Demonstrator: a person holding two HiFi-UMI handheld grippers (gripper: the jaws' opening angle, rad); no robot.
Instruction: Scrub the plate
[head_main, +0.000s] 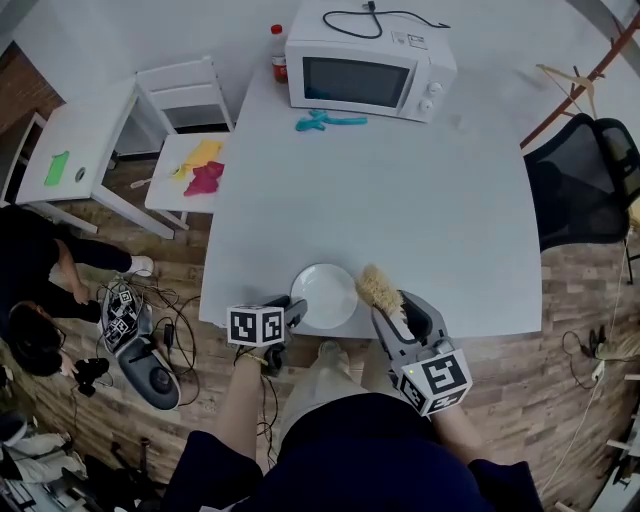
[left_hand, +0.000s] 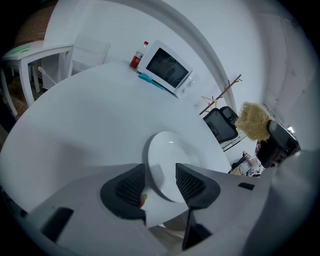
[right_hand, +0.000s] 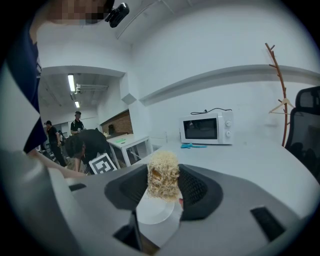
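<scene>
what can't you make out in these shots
- Plate near edge: left gripper view, partly behind the left gripper.
- Brush handle: right gripper view, buried in the right gripper; only bristles show.
- Bottle label: head view, too small to read.
- Teal thing by the microwave: head view, too small to name.

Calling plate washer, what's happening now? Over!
Left gripper open, plate rim between. Right gripper shut on brush, beside plate. Nothing blocking.
</scene>
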